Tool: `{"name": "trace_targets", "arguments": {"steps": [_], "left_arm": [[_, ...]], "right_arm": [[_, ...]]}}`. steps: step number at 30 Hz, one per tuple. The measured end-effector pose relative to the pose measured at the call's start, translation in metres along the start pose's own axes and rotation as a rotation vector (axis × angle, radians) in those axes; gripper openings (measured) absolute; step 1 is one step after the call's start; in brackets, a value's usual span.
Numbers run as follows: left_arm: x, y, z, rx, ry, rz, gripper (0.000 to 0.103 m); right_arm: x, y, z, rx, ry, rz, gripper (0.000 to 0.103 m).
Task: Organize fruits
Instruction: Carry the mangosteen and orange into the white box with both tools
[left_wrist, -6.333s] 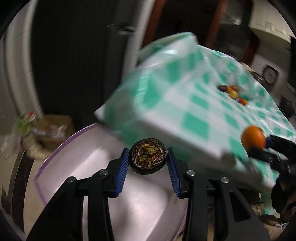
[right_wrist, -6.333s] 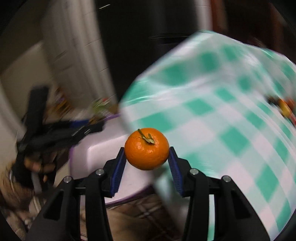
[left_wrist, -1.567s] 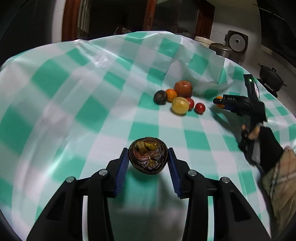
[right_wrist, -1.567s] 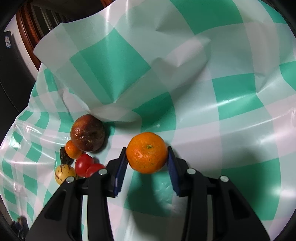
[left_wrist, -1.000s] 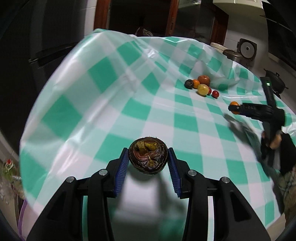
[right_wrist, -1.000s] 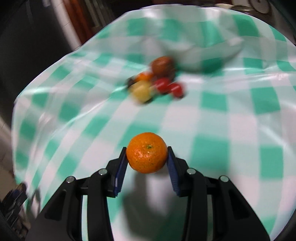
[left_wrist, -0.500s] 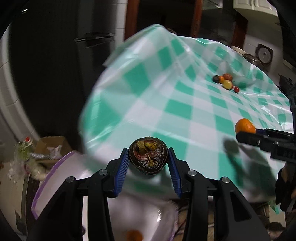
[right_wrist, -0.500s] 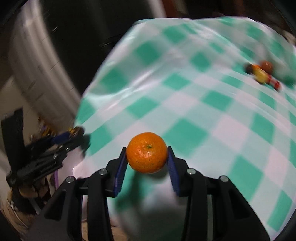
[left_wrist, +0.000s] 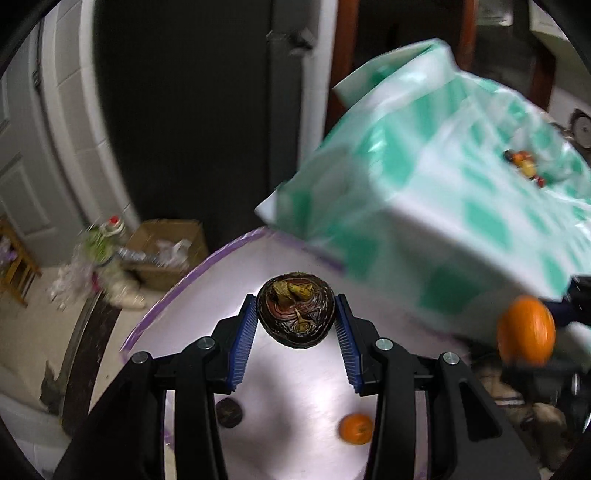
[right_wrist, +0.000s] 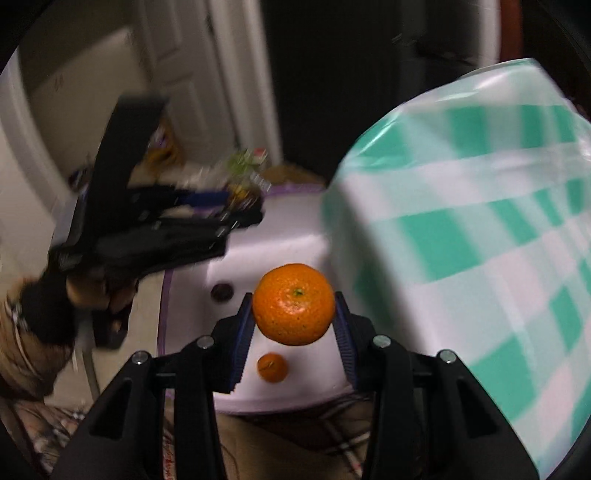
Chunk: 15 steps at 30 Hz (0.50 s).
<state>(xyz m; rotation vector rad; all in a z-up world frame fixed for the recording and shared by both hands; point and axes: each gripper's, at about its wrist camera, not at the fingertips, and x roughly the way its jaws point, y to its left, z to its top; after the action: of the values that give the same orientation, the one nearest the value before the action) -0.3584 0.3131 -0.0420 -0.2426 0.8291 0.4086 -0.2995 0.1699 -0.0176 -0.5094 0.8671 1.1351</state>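
The far fruits (left_wrist: 523, 165) on the tablecloth (left_wrist: 461, 192) are too small and blurred to be told apart. The basin (left_wrist: 295, 435) is partly hidden by the tablecloth.

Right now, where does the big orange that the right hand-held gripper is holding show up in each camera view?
Left wrist view: the held orange sits at the right edge, below the checked tablecloth.
Right wrist view: the held orange is at centre, clamped by the right hand-held gripper.
Shared landmark: the small orange lying in the white basin.
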Motion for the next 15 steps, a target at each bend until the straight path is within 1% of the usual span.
{"name": "trace_targets", "arguments": {"steps": [2, 6, 9, 10, 12, 15], "left_arm": [[0.012, 0.007, -0.004, -0.004, 0.035, 0.018, 0.041], [0.047, 0.013, -0.009, 0.023, 0.146, 0.050, 0.041], [0.078, 0.013, -0.008, 0.057, 0.249, 0.071, 0.041], [0.091, 0.013, -0.009, 0.067, 0.295, 0.072, 0.041], [0.112, 0.014, -0.012, 0.072, 0.367, 0.063, 0.041], [0.141, 0.014, -0.022, 0.093, 0.468, 0.083, 0.041]], "right_arm": [[0.024, 0.009, -0.003, -0.034, 0.064, 0.006, 0.042], [0.071, 0.018, -0.009, -0.081, 0.194, 0.003, 0.042], [0.108, 0.026, -0.013, -0.124, 0.300, -0.023, 0.042], [0.120, 0.030, -0.013, -0.147, 0.327, -0.036, 0.042], [0.135, 0.038, -0.015, -0.201, 0.359, -0.056, 0.042], [0.159, 0.052, -0.021, -0.279, 0.433, -0.095, 0.042]]}}
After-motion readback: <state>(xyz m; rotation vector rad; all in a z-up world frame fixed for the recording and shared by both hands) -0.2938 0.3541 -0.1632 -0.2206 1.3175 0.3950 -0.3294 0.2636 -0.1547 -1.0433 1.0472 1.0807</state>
